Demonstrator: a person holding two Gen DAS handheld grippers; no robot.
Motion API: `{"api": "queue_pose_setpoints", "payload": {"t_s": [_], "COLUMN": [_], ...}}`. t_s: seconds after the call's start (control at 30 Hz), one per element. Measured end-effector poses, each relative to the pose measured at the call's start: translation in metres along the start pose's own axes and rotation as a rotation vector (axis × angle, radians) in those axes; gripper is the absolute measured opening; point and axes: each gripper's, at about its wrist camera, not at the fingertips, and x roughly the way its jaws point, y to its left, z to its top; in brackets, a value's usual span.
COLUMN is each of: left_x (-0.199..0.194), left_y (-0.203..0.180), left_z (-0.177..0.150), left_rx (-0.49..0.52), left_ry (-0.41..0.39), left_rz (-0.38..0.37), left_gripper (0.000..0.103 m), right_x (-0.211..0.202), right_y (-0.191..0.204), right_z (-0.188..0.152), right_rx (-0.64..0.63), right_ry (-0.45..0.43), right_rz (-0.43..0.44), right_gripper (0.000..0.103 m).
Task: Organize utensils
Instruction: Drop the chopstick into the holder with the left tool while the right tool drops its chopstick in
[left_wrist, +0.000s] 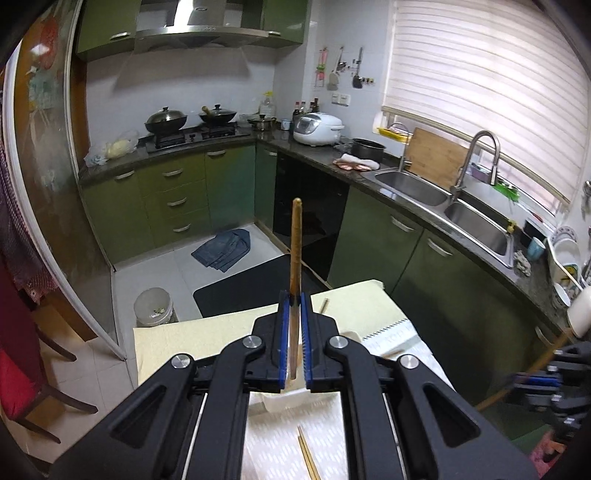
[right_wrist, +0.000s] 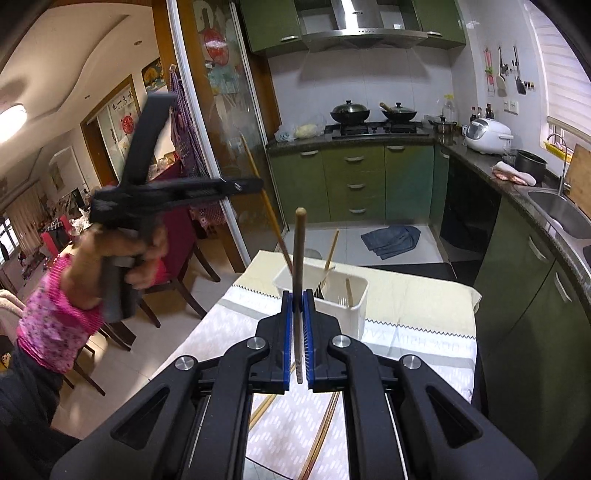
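Now my left gripper (left_wrist: 295, 299) pinches a light chopstick (left_wrist: 296, 243), held high off the table; my right gripper (right_wrist: 298, 295) is clamped on a darker chopstick (right_wrist: 299, 251) just before the white holder (right_wrist: 354, 306), which already has a few sticks in it, while several chopsticks (right_wrist: 321, 435) lie loose on the cloth

Green cabinets (left_wrist: 173, 192) wrap an L-shaped kitchen under a steel range hood (left_wrist: 201, 29), white tiled walls behind and two lidded woks (right_wrist: 350, 110) on the gas stove. Daylight glows through the striped blind (left_wrist: 480, 85) over a double steel sink (left_wrist: 443, 199). A blue cloth (right_wrist: 391, 236) lies crumpled on pale floor tiles, and beyond the sliding glass door (right_wrist: 229, 122), a ceiling lamp (right_wrist: 11, 118) lights the dining room.
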Motion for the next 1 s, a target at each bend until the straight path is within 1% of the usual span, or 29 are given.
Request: {"api": "queue_pose_setpoints", "payload": {"t_s": [0.1,0.23,0.33,0.43,0.5,0.57,0.6,0.63,0.73,0.83,1.0], "left_x": [0.025,0.058,0.072,0.070,0.062,0.054,0.047,0.043,0.033,0.031,0.033], "left_y": [0.005,0.009,0.014,0.016,0.018,0.017,0.016,0.015,0.014,0.015,0.015], "left_z": [-0.008,-0.027,-0.041,-0.052,-0.057,-0.061,-0.066,-0.069,-0.082,-0.095,-0.120], "left_rx": [-0.001,-0.007,-0.010,-0.011,-0.012,-0.002,0.008,0.016,0.026,0.020,0.021], "left_ry": [0.042,0.123,0.164,0.172,0.161,0.150,0.145,0.146,0.161,0.199,0.264], "left_rz": [0.011,0.018,0.019,0.015,0.008,0.015,0.021,0.019,0.014,-0.001,-0.016], "left_gripper": [0.006,0.006,0.007,0.008,0.015,0.030,0.031,0.031,0.031,0.031,0.031], "right_x": [-0.001,0.000,0.001,0.002,0.005,0.010,0.013,0.018,0.039,0.071,0.126], "right_y": [0.002,0.000,-0.002,-0.004,-0.006,-0.010,-0.012,-0.016,-0.028,-0.044,-0.065], "right_z": [0.007,0.024,0.040,0.057,0.069,0.083,0.089,0.096,0.108,0.109,0.093], "right_rx": [-0.002,0.014,0.027,0.047,0.057,0.067,0.069,0.075,0.093,0.124,0.160], "right_ry": [-0.007,-0.025,-0.049,-0.086,-0.103,-0.129,-0.136,-0.152,-0.159,-0.124,-0.036], "right_rz": [0.001,0.017,0.030,0.030,0.025,-0.005,-0.018,-0.051,-0.107,-0.126,-0.121], "right_gripper": [0.006,0.006,0.006,0.006,0.006,0.007,0.006,0.006,0.006,0.007,0.007]}}
